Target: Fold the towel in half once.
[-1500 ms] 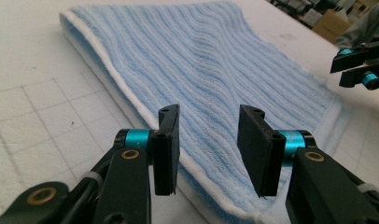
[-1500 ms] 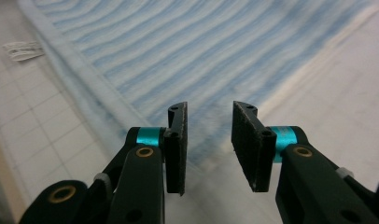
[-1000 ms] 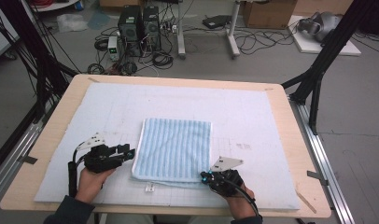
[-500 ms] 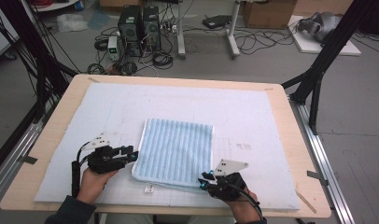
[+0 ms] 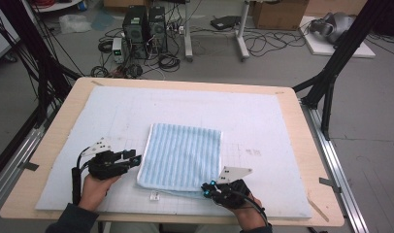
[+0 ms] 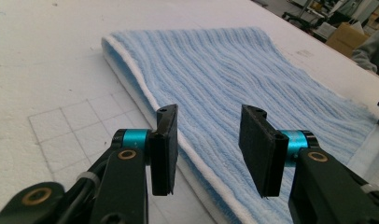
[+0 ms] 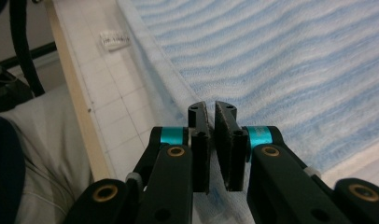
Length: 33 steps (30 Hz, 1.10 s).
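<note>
A light blue striped towel [image 5: 181, 154] lies folded on the white gridded mat [image 5: 263, 116]. My left gripper [image 5: 135, 159] is at the towel's left edge, near its near-left corner. In the left gripper view this gripper [image 6: 208, 140] is open, and the white folded edge of the towel [image 6: 234, 79] runs between its jaws. My right gripper [image 5: 206, 189] is at the towel's near-right corner. In the right gripper view its jaws [image 7: 212, 112] are pressed almost together over the thin near edge of the towel [image 7: 281, 56], and a sliver of blue cloth shows between them.
A small white tag [image 5: 154, 196] lies on the mat just in front of the towel's near edge, and it also shows in the right gripper view [image 7: 114, 39]. The wooden table rim [image 5: 54, 145] frames the mat. Computers and cables [image 5: 144, 29] sit on the floor beyond.
My right gripper has slid left and nearer to the towel's near-right corner. My left gripper has edged right to the towel's left edge.
</note>
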Motion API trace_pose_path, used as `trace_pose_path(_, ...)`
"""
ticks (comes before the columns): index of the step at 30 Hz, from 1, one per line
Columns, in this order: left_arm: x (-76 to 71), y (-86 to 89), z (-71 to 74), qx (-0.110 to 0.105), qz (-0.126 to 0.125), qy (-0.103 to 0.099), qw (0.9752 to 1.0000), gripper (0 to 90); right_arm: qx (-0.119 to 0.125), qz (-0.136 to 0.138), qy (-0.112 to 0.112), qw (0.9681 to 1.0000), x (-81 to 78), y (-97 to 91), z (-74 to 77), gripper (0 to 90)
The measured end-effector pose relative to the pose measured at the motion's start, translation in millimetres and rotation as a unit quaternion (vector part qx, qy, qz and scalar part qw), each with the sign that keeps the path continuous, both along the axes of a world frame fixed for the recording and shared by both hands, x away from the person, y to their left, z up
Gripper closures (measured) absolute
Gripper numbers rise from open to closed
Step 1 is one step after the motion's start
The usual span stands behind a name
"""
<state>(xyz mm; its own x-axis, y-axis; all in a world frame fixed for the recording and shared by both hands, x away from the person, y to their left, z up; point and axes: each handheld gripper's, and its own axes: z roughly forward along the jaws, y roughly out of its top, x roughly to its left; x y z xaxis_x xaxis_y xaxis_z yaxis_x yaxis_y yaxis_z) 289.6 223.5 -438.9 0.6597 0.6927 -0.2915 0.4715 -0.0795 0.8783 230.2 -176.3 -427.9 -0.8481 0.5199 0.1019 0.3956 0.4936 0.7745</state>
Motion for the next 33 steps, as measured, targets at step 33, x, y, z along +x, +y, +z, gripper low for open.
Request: trace_pose_path(33, 1.7, -46.4, -10.6, 0.130, -0.054, 0.041, 0.9892, 81.2, -0.056, -0.103, -0.002, 0.9931, 23.6, -16.2, -14.9, 71.4)
